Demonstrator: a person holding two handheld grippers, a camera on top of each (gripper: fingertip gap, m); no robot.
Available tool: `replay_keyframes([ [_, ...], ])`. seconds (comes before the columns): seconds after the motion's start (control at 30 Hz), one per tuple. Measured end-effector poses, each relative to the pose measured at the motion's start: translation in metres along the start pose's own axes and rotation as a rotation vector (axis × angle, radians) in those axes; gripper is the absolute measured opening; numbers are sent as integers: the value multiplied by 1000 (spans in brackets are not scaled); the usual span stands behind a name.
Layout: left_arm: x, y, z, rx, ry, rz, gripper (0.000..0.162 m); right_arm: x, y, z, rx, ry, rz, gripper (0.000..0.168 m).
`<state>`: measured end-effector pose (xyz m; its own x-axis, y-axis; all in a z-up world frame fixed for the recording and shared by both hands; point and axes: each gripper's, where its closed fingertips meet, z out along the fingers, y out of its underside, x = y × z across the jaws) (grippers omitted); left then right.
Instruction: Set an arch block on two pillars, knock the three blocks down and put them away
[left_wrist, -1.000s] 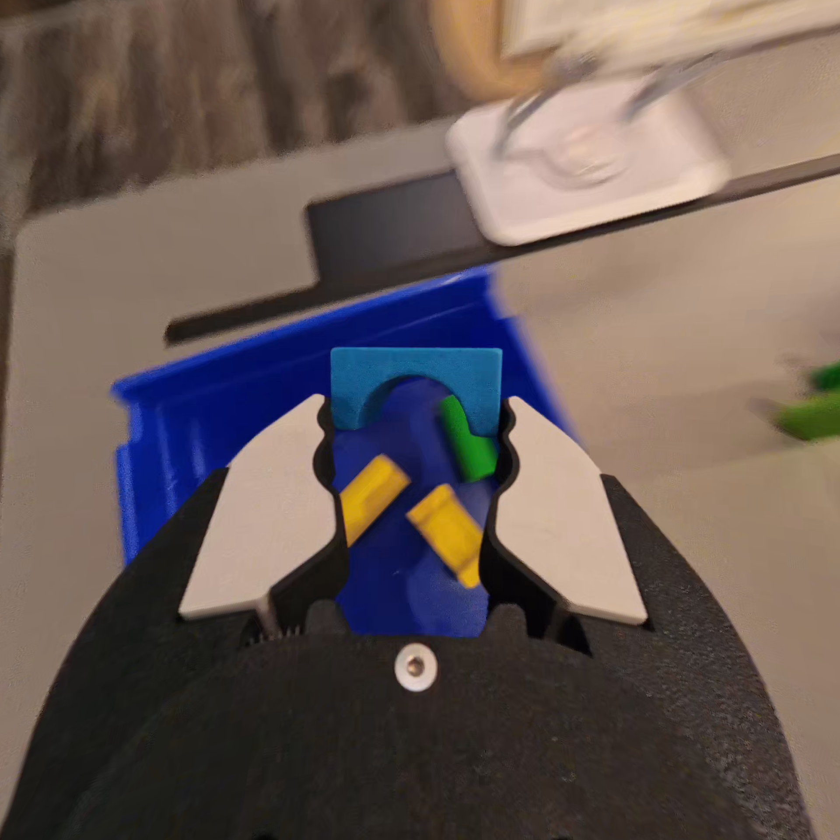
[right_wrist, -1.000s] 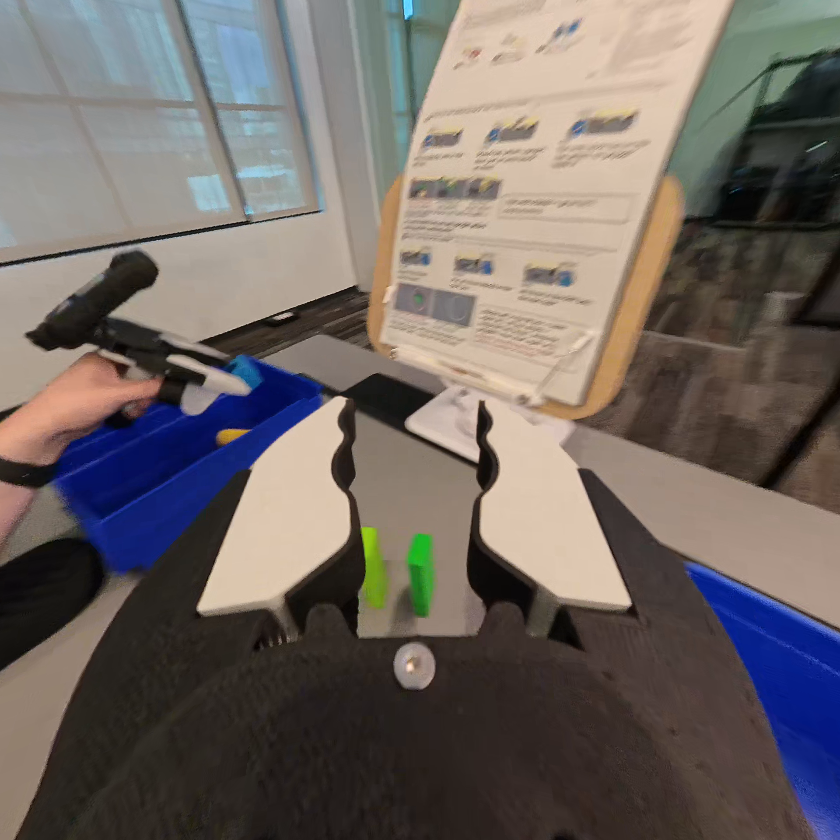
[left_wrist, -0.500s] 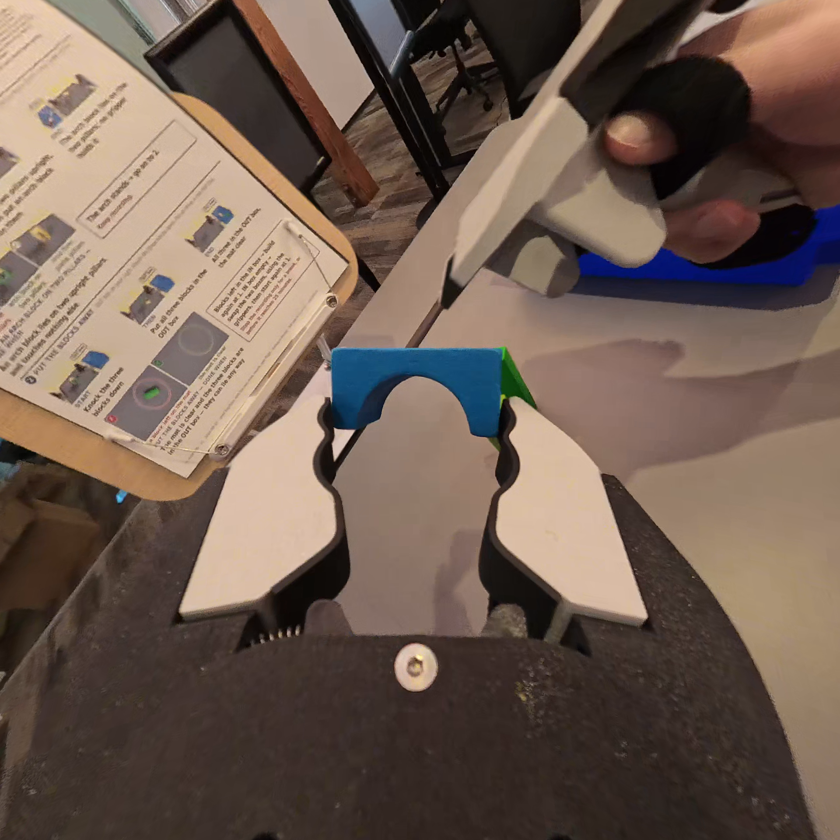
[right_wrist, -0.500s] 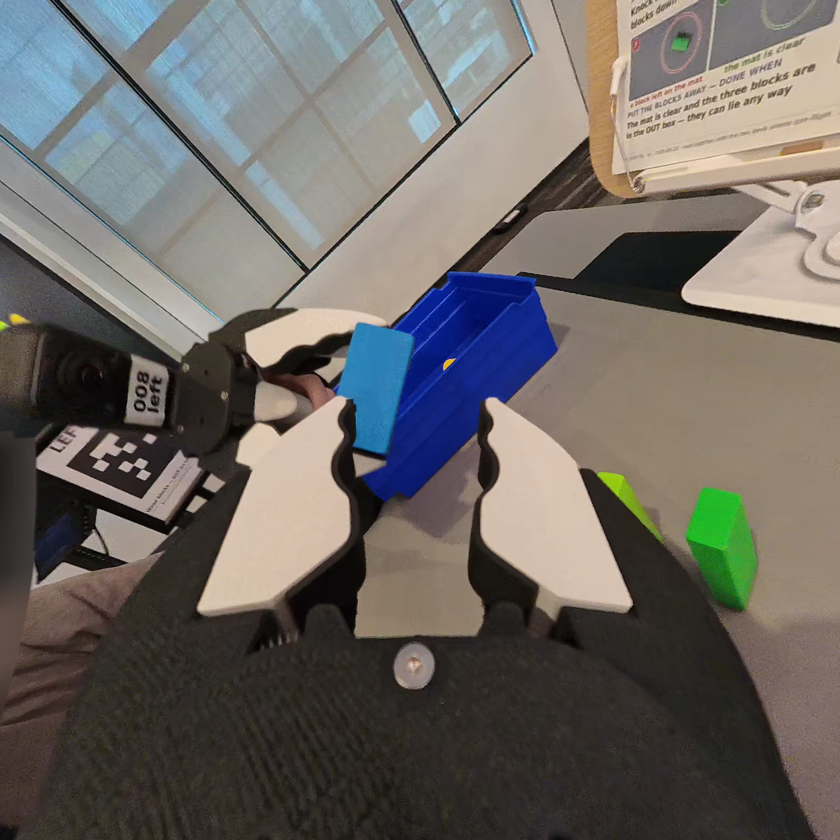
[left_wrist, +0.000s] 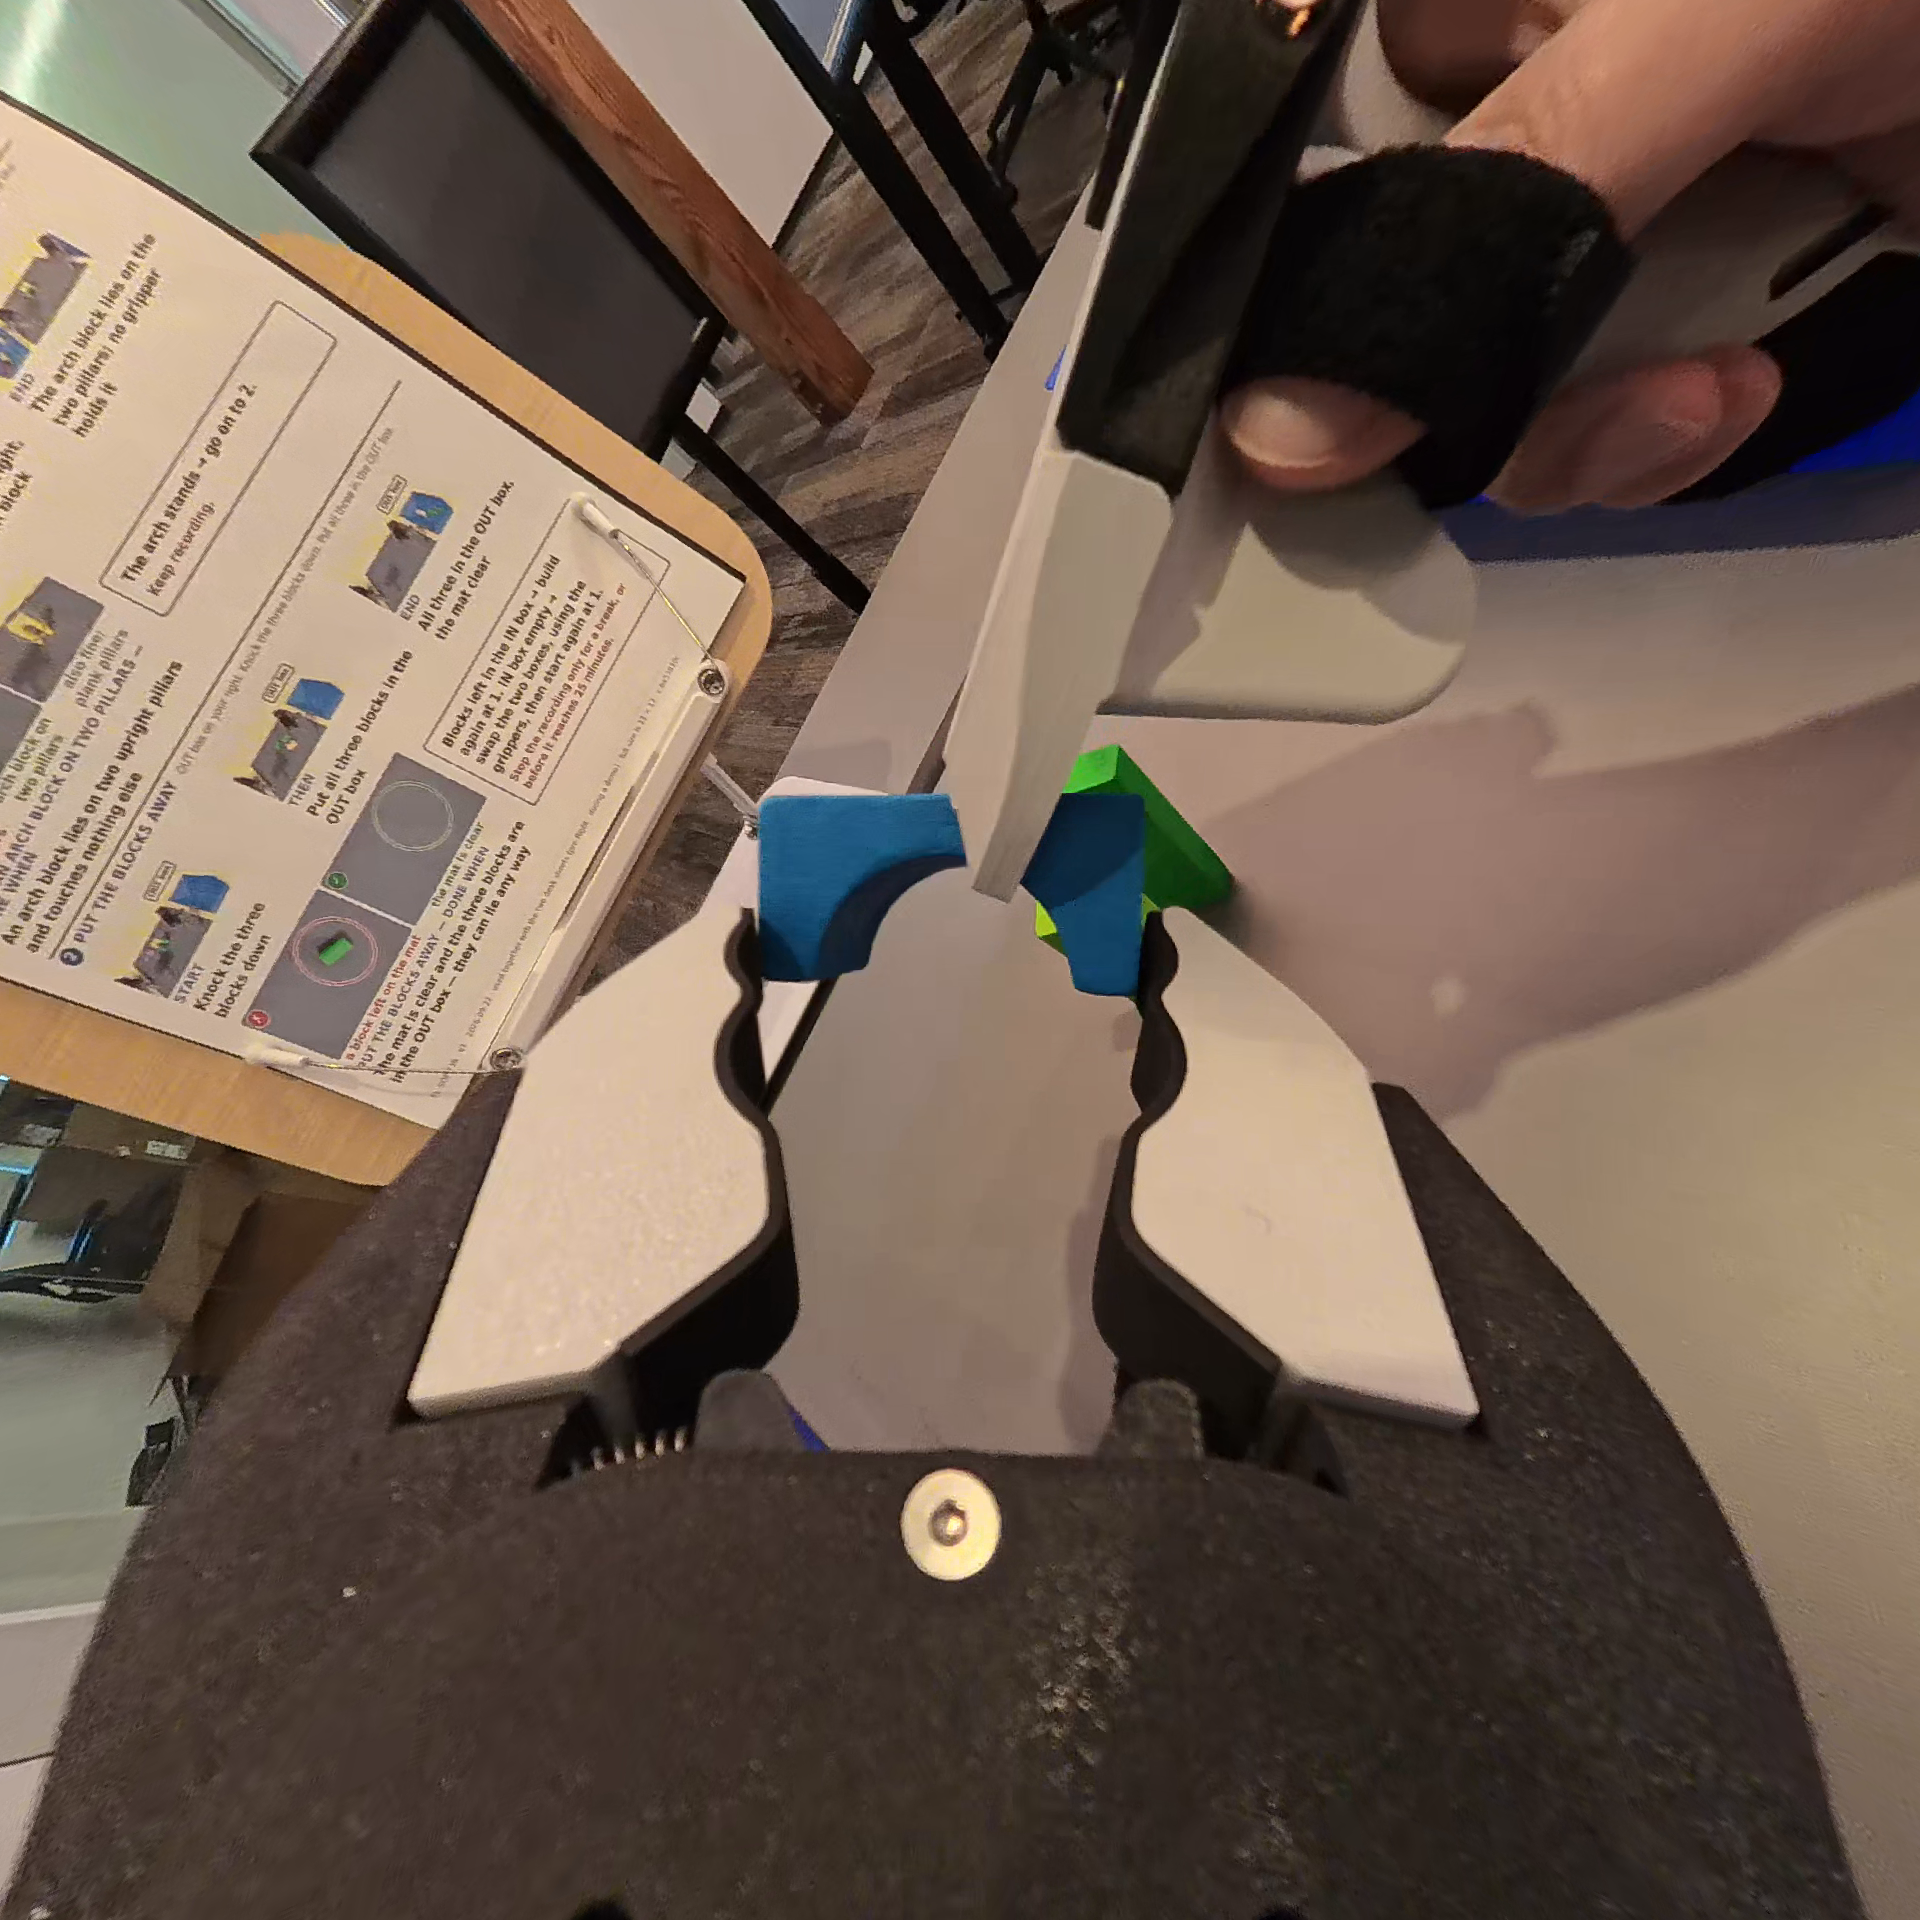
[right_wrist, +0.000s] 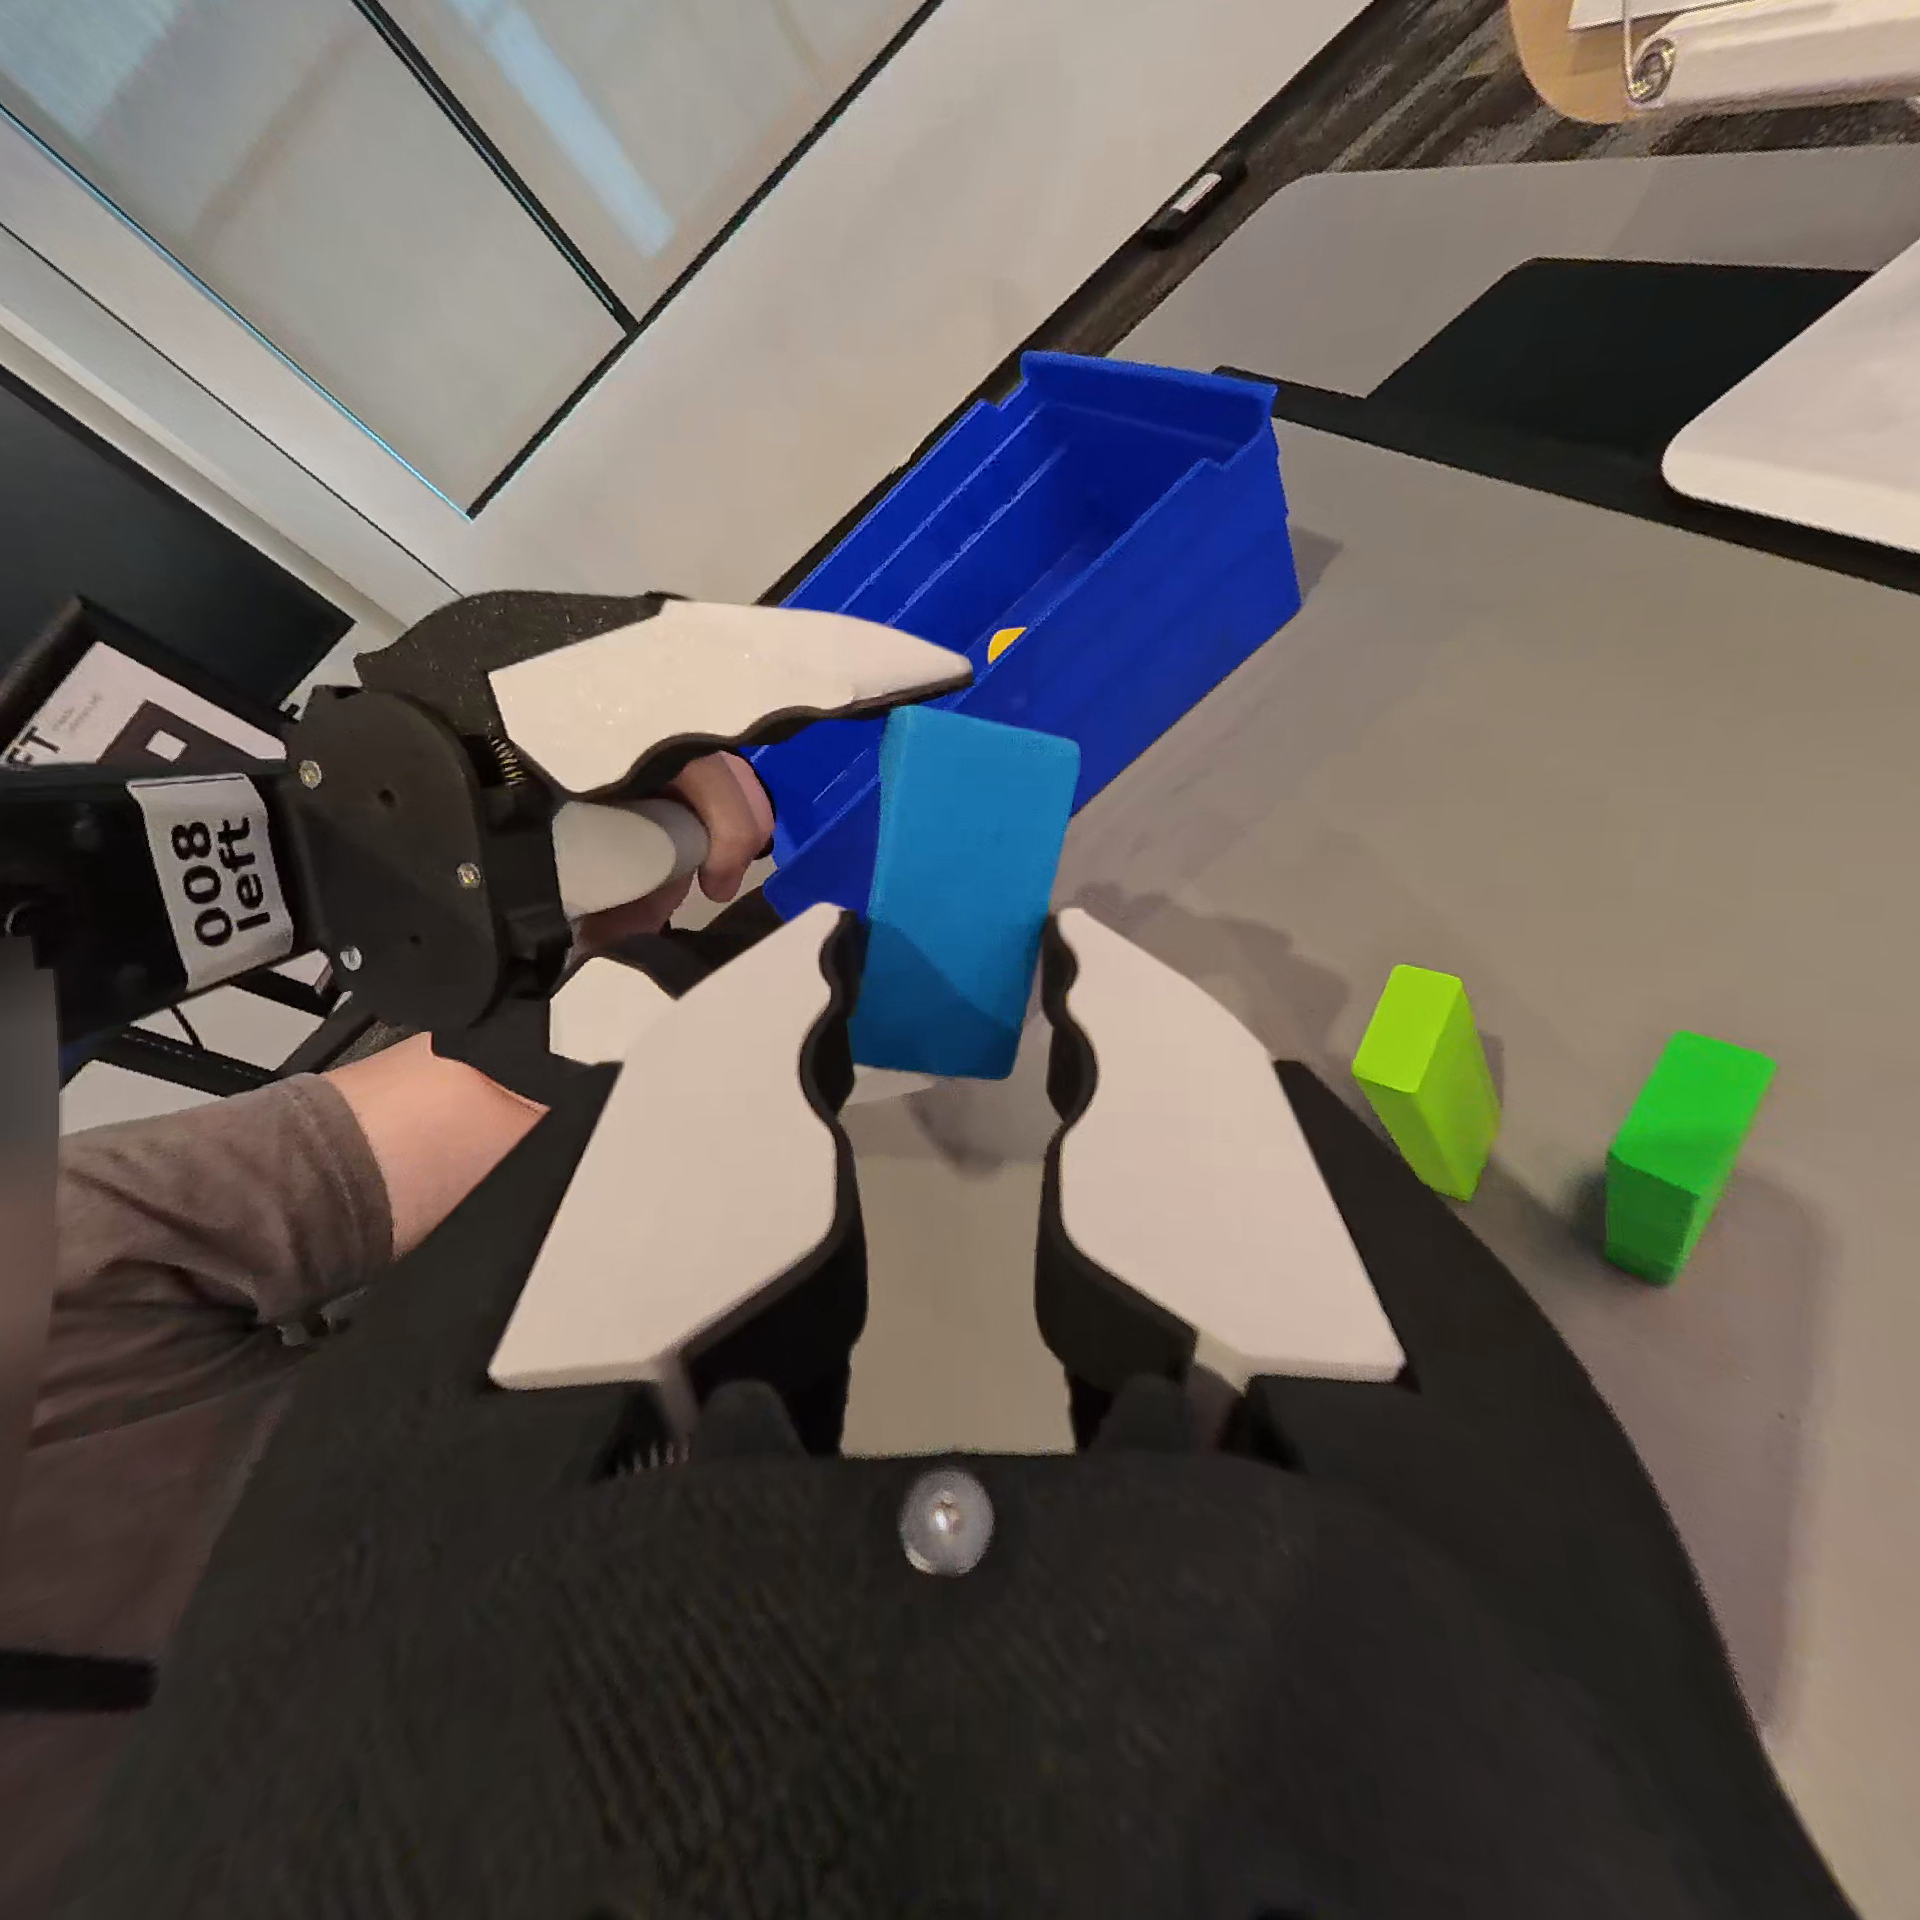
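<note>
Risks dropping the blue arch block (left_wrist: 831, 883), clenched by the left gripper (left_wrist: 948, 935) and straddled by the right gripper (right_wrist: 940, 935), hold unclear, toppling nearby green pillars (right_wrist: 1429, 1081).

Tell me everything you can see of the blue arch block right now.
The blue arch block is matte, foam- or wood-like, a flat-topped rectangle with a half-round cutout between two legs. It is off the table, its ends pinched by the left gripper, cutout facing that camera. The right gripper has its fingers either side of it; whether they press it is unclear. Two green pillars stand apart from it.
</note>
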<state>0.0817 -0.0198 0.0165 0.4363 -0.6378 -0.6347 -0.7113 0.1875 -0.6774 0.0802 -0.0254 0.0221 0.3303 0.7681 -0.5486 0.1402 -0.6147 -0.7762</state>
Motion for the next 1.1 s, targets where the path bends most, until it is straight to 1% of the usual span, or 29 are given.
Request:
replay_keyframes([
  [0.17,4,4,3,-17,-4,12,71,7,3,1,-20,-20,-4,34],
  [0.27,13,4,1,-19,95,-46,89,19,1,-8,-32,10,-62,34],
  [0.33,10,2,-9,-7,160,-96,89,30,-6,-23,-50,48,-140,34],
  [0.37,7,1,-16,10,189,-125,86,36,-10,-32,-75,56,-216,34],
  [0.43,-3,-2,-30,44,237,-198,84,48,-15,-43,-202,59,-415,34],
  [0.5,-10,-1,-39,64,280,-245,81,56,-7,-47,-412,3,-607,34],
  [0.57,-17,3,-43,66,276,-253,79,68,-3,-47,-596,-4,-731,34],
  [0.63,-19,5,-45,72,305,-277,79,70,0,-41,-713,-63,-837,34],
  [0.77,-23,5,-46,98,342,-350,76,71,4,-25,-813,-169,-1020,34],
  [0.83,-26,7,-46,92,341,-367,76,82,6,-21,-856,-178,-1084,34],
  [0.93,-30,7,-48,93,320,-363,76,96,9,-18,-910,-189,-1146,34],
  [1.03,-33,4,-51,112,320,-378,74,96,16,-16,-942,-246,-1170,34],
  [1.1,-36,2,-53,123,316,-389,73,98,17,-13,-953,-255,-1198,34],
])
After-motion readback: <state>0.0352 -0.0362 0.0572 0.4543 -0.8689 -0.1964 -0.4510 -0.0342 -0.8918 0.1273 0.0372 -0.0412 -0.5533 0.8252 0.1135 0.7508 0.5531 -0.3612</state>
